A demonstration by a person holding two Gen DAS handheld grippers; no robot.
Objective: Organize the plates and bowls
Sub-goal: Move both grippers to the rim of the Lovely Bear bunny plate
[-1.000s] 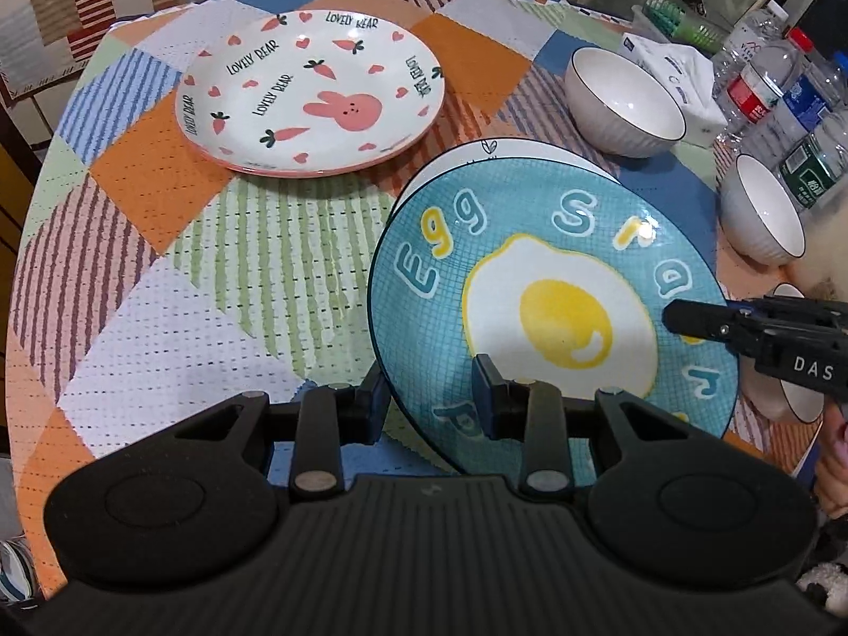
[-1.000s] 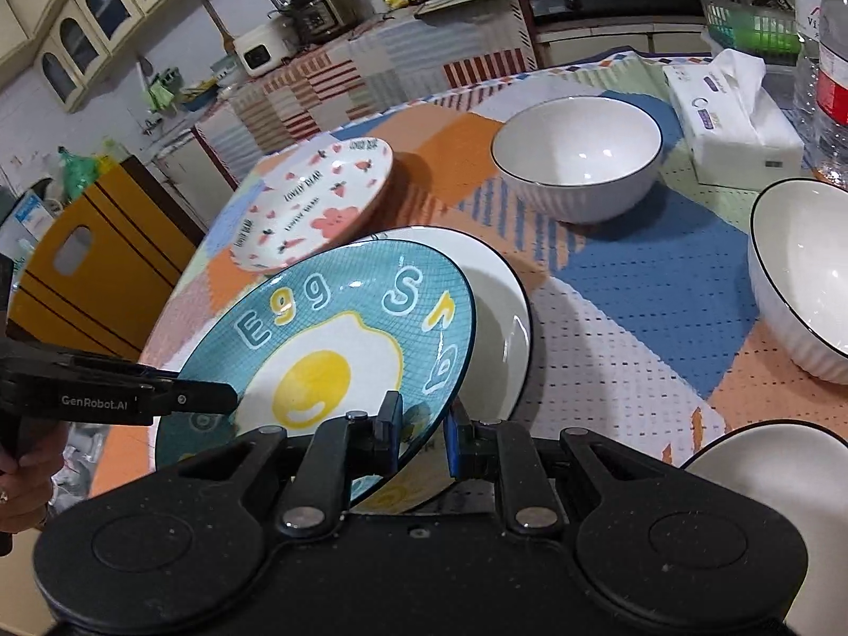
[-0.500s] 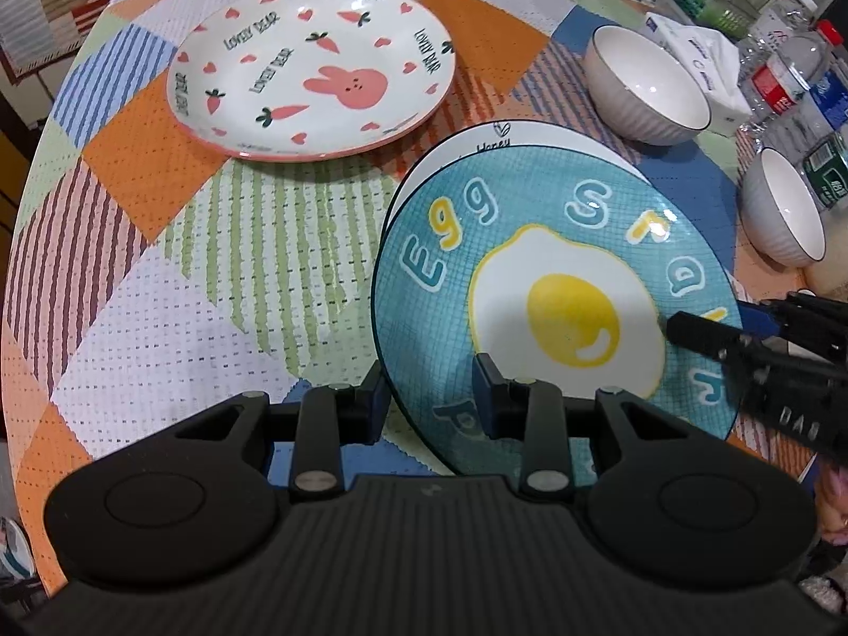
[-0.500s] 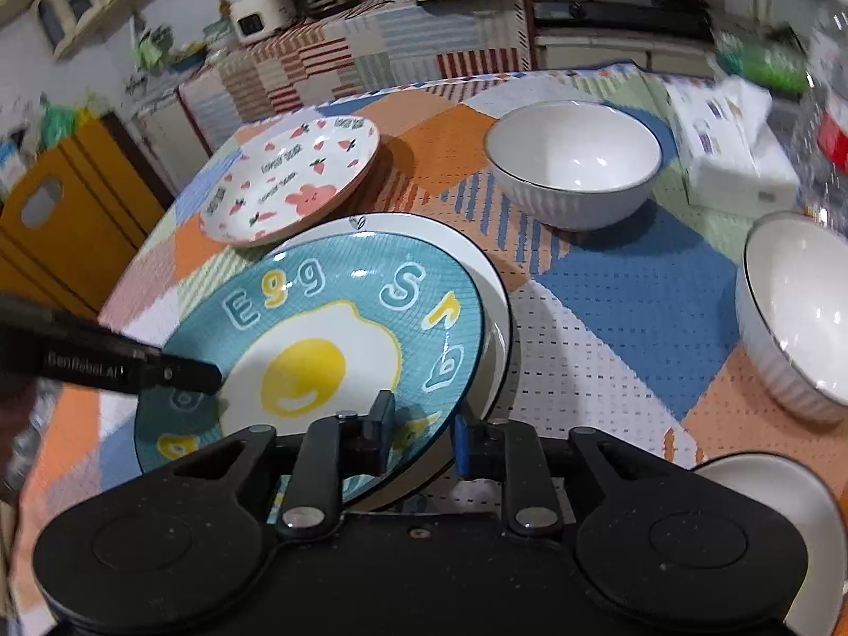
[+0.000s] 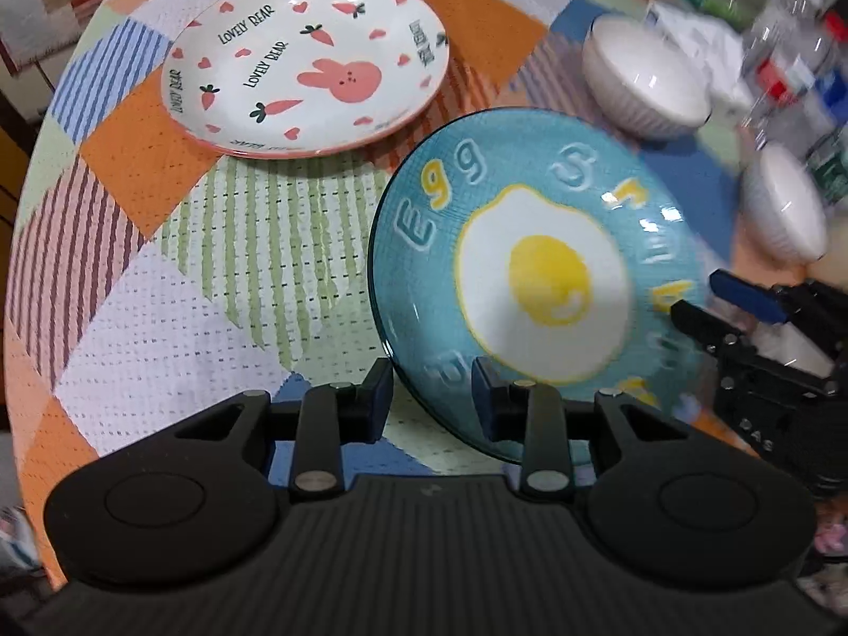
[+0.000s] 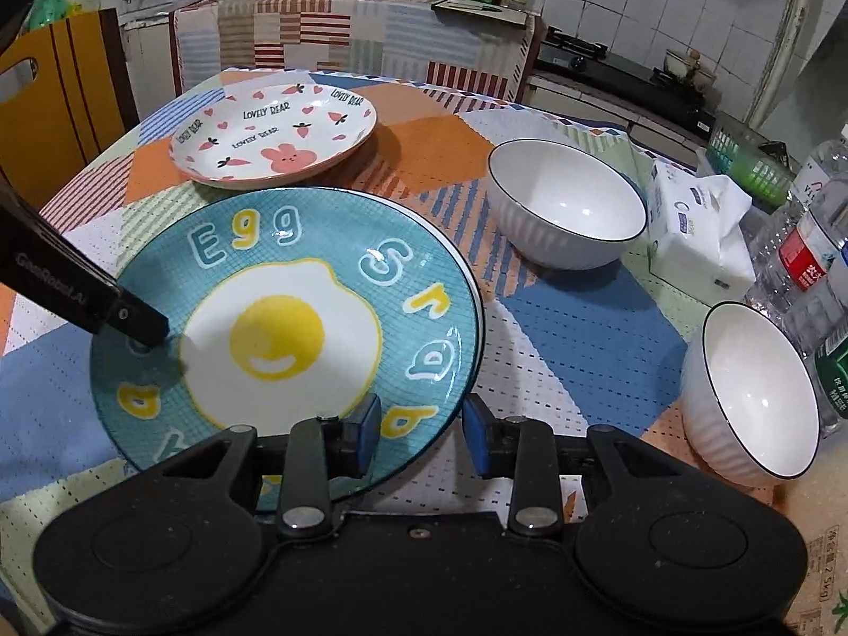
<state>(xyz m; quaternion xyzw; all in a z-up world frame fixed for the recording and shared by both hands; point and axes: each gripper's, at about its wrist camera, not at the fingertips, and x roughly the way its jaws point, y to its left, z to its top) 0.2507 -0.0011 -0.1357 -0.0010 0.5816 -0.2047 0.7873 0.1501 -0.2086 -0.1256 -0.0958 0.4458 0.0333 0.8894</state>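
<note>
Now my left fingers clamp the egg plate's seven-o'clock rim. My right fingers have just been opening, loosely straddling its rim; bunny plate at eleven.

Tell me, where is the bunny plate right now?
The bunny plate sits flat on the tablecloth at the far left in the right wrist view, just behind the blue egg plate and left of a white bowl.

Three plates, two bowls, several bottles

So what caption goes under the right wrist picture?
Right hand-held gripper open around the egg plate's rim, bunny plate and two white bowls beyond.
</note>
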